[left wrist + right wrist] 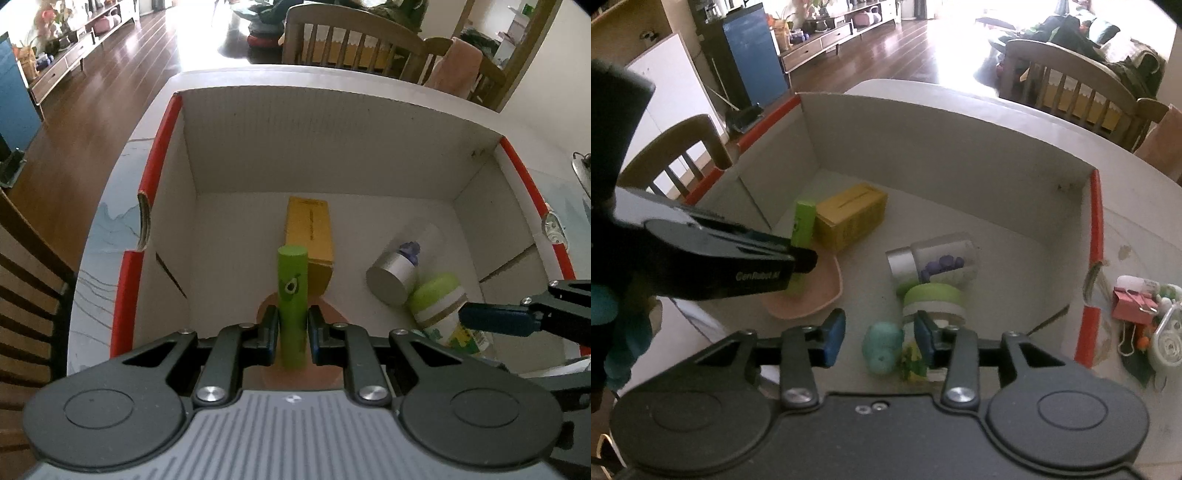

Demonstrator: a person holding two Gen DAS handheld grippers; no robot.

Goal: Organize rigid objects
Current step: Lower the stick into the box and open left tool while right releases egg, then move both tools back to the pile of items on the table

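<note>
1. Left gripper [292, 325] is clamped on an upright green tube [293, 295], inside the box [332, 147], over a pink dish [816, 291]; a yellow carton [310, 240] lies just behind.
2. Right gripper [879, 338] has its jaws apart; a teal toy [882, 349] lies between them, unpressed.
3. A clear jar [934, 262] lies on its side, touching a green-lidded jar [932, 301].
</note>
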